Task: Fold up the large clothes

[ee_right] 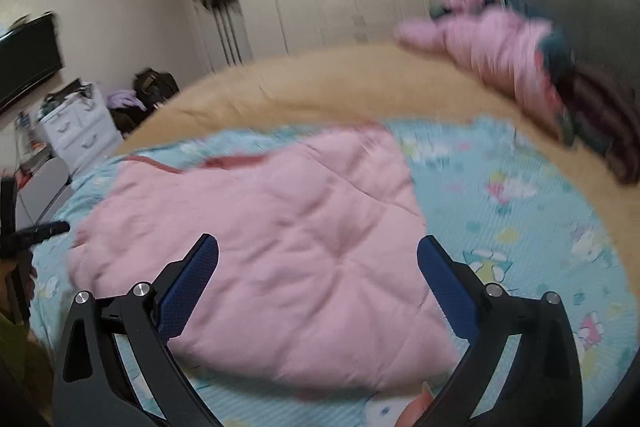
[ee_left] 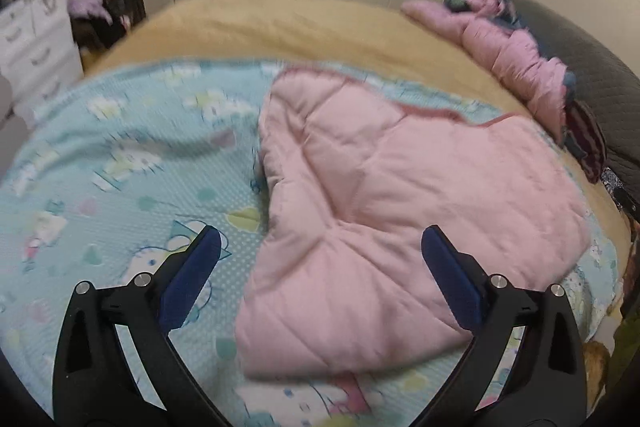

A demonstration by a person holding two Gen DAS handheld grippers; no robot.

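Both jaws wide, seemingly empty above pink quilted garment [ee_left: 392, 211]

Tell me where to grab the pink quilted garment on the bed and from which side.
Probably best: take the pink quilted garment at its thin near hem corners, coming in low from the near bed edge. The padded middle looks too thick to pinch. Both the left gripper and right gripper have their jaws open.

My left gripper [ee_left: 320, 247] hangs with its jaws spread wide and empty above a folded pink quilted garment [ee_left: 384, 211]. The garment lies on a light blue cartoon-print sheet [ee_left: 120, 155], with a tan blanket [ee_left: 260, 27] beyond it.
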